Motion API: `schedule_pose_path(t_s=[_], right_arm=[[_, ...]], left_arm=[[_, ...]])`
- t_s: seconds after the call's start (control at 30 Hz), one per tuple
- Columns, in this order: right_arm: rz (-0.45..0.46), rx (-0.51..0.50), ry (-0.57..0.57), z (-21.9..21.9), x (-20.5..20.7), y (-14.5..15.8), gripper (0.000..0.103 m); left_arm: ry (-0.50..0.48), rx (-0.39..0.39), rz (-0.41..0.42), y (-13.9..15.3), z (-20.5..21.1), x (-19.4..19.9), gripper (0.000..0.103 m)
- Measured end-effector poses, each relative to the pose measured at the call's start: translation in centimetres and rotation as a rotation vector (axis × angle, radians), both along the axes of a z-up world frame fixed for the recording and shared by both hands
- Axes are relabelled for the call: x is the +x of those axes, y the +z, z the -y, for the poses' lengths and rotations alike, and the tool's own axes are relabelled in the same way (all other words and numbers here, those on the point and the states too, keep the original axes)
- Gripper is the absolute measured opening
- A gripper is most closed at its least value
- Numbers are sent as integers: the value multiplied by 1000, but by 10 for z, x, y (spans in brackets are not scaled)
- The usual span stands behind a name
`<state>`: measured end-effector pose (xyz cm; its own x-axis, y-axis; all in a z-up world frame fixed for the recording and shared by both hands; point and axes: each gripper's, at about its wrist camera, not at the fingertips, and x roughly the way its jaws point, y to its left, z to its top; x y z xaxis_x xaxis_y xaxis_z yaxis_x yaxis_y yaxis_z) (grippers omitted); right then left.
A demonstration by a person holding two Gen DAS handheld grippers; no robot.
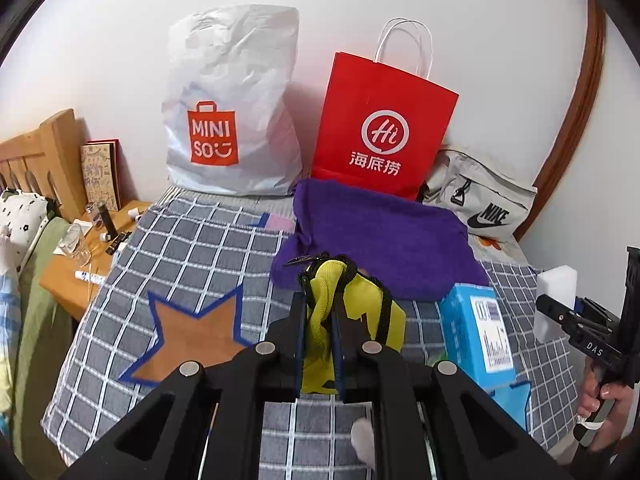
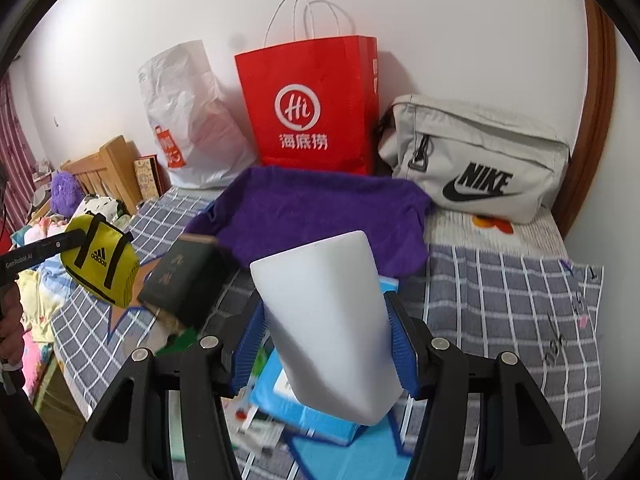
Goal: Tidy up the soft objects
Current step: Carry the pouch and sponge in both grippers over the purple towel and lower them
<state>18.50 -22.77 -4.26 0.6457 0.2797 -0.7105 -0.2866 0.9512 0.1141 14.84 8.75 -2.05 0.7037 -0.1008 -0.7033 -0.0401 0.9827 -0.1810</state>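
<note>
While both pieces hang above the bed (image 1: 192, 240), treat them by size. The white foam block (image 2: 328, 320) in your right hand-held gripper (image 2: 328, 344) is the bigger: light, squashy, smooth-sided, so the pads clamped across its flanks, low on the block, look about right; squeeze harder and it will likely dent and spring. It hangs over the blue box (image 2: 304, 412) near the bed's front edge. The yellow pouch (image 1: 352, 312) is limp fabric with black straps; your left hand-held gripper (image 1: 318, 340) is clenched on a bunched fold, over the middle of the bed. It should sag and swing, so a hold nearer its seam may steady it.
</note>
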Motion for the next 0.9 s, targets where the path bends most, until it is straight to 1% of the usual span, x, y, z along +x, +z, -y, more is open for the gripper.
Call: schedule_pose_path(t_s=[0.13,0.33,0.63,0.73,0.9], right_arm=[[19,1,8,1,22,5,57],[-11,28,11,4,61,-4,57],[-67,56,23,4,124,-29,57],[-79,40,39,1,139,-39,57],[-138,-2,71,-5,164,-64,57]], left_arm=[[3,-7,-3,1,1,24,11],[14,-9,-21,-4,2,61,11],[12,-14,-49,-18,9,110,11],[13,-24,-63,-25,11,126,11],[16,-34,-85,-37,15,153,11]])
